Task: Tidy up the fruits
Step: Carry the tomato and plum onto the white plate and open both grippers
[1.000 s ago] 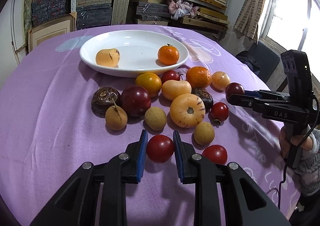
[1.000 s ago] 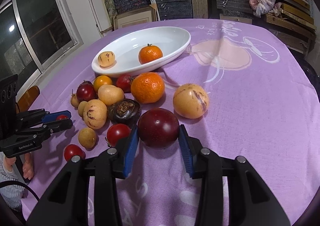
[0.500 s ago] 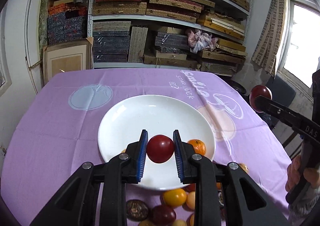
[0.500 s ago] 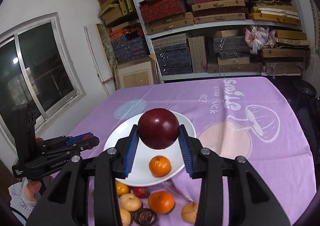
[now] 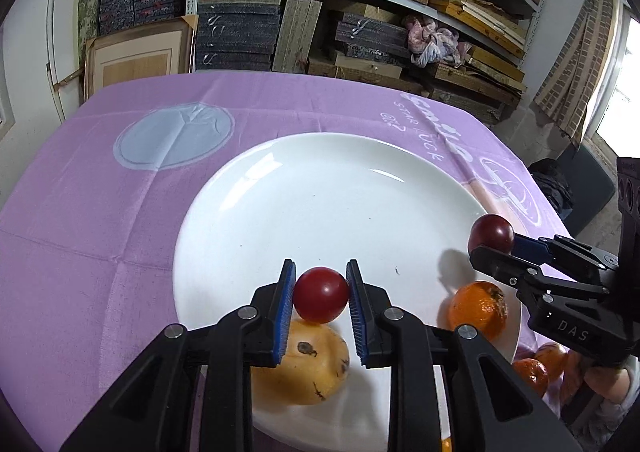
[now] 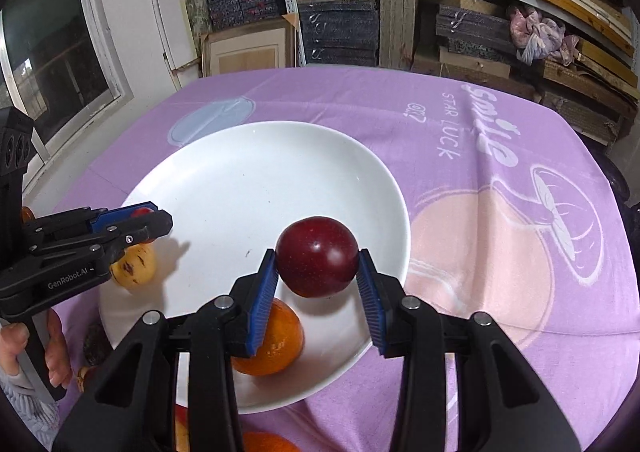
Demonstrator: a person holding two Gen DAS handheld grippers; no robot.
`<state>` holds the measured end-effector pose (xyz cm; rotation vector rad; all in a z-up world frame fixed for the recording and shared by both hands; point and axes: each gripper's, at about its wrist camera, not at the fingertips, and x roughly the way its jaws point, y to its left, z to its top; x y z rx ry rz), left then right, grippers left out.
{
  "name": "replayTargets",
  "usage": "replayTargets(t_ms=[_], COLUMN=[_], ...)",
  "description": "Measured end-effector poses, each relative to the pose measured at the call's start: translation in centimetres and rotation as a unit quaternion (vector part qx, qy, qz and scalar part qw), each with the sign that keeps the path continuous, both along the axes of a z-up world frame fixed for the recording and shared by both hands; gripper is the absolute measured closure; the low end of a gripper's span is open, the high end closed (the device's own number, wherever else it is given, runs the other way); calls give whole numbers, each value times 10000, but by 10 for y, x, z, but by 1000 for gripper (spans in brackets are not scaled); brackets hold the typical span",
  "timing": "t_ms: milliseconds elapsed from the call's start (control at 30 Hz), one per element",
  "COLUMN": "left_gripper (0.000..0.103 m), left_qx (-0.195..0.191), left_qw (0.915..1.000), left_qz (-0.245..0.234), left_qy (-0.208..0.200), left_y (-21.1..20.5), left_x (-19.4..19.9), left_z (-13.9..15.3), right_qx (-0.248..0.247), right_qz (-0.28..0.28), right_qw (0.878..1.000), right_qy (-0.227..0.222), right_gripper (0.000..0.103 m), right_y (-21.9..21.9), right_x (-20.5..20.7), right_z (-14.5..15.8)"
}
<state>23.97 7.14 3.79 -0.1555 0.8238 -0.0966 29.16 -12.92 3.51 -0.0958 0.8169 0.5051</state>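
From the left wrist camera, the left gripper [image 5: 321, 294] is clenched on a small red tomato [image 5: 321, 295], both blue pads pressing its sides, held in the air above the near part of the white plate [image 5: 320, 188]. Beneath it a yellow-orange fruit [image 5: 306, 366] lies on the plate by its near rim. An orange tangerine [image 5: 478, 310] rests on the plate near its right edge. The right gripper [image 5: 494, 242] reaches in over that right edge, grasping a dark red plum [image 5: 491, 233]. The plate sits on a purple tablecloth [image 5: 80, 220]

From the right wrist camera, the right gripper [image 6: 318, 272] clamps the dark red plum [image 6: 317, 256] above the near-right part of the plate [image 6: 248, 156]. The tangerine [image 6: 276, 344] lies below it by the near rim. At the left edge the left gripper [image 6: 150, 220] grasps the tomato [image 6: 141, 211] just above the yellow-orange fruit [image 6: 134, 268]. A hand [image 6: 48, 352] grips its handle
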Motion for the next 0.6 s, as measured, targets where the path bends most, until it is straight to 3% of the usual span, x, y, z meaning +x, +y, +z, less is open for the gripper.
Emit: replayTargets(t_ms=[233, 400, 600], left_gripper=[73, 65, 43], left_qx=[-56, -102, -207], left_qw=[10000, 9995, 9943], left_qz=[77, 202, 397], left_qy=[-3, -230, -963], left_y=[4, 10, 17], left_x=[-3, -14, -55], left_z=[2, 19, 78], right_qx=[156, 502, 1198], right_qz=[70, 88, 136], right_qw=[9999, 9983, 9844], right_qy=[22, -280, -1283], right_gripper=[62, 61, 35], right_y=[-3, -15, -44], right_x=[-2, -18, -80], right_z=[2, 31, 110])
